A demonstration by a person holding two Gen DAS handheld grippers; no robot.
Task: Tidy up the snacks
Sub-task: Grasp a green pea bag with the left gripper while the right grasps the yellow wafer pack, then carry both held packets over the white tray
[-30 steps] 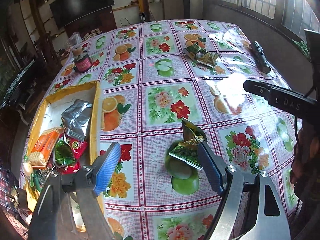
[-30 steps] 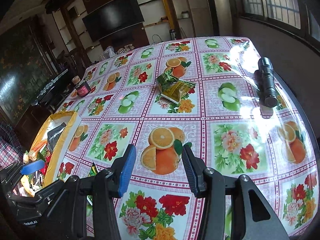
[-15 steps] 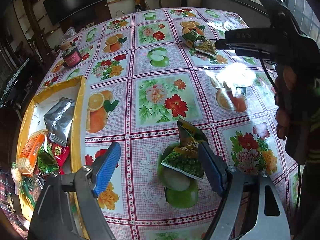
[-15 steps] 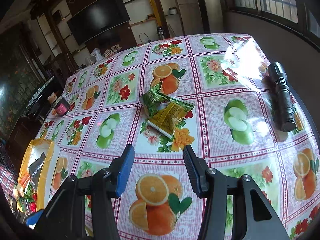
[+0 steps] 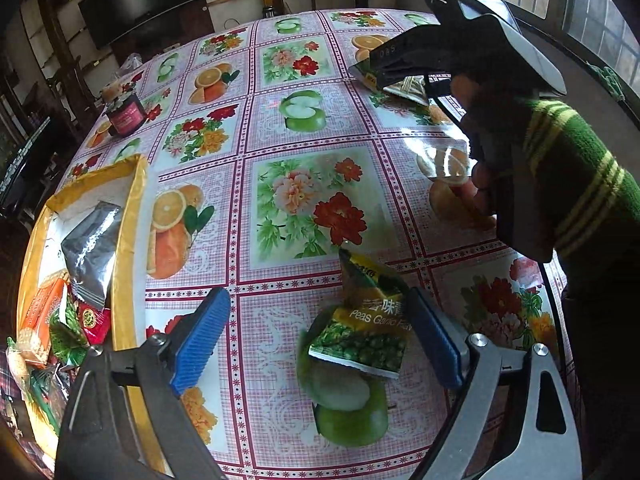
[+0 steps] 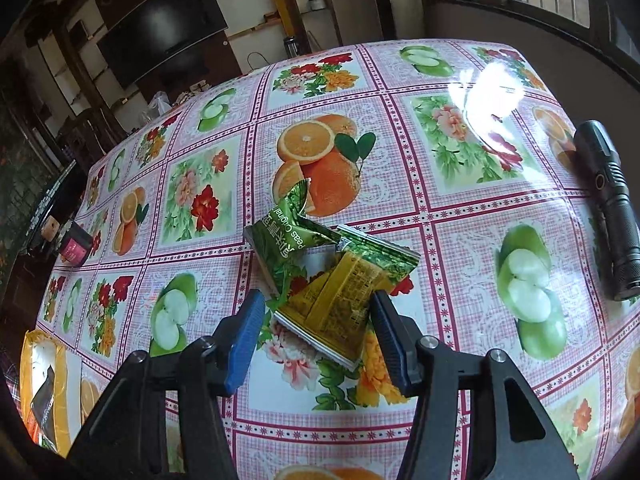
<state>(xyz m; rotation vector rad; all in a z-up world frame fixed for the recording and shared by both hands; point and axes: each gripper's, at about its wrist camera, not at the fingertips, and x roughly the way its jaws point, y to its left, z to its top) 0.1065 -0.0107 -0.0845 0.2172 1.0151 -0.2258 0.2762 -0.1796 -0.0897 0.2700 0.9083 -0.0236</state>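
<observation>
left hand-held gripper [image 5: 316,334]: jaws just widening, released, pea packet [image 5: 366,326] lying on counter [image 5: 280,128] against its right pad | right hand-held gripper [image 6: 318,330]: jaws widening, released, straddling two packets [image 6: 332,276] mid-frame | box [image 5: 128,216] at left

pea packets [image 6: 332,276]: 3 | box [image 5: 128,216]: 1 | jar [image 5: 125,114]: 1 | flashlight [image 6: 612,208]: 1

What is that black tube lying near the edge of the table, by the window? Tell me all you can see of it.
It looks like a flashlight: a black, matte, metal-looking cylinder with ribbed bands and a small round button on its side. It lies flat on the flowered tablecloth near the table's right edge, lengthwise along it. Nothing touches it but the cloth, and whether it is lit cannot be told.
</observation>
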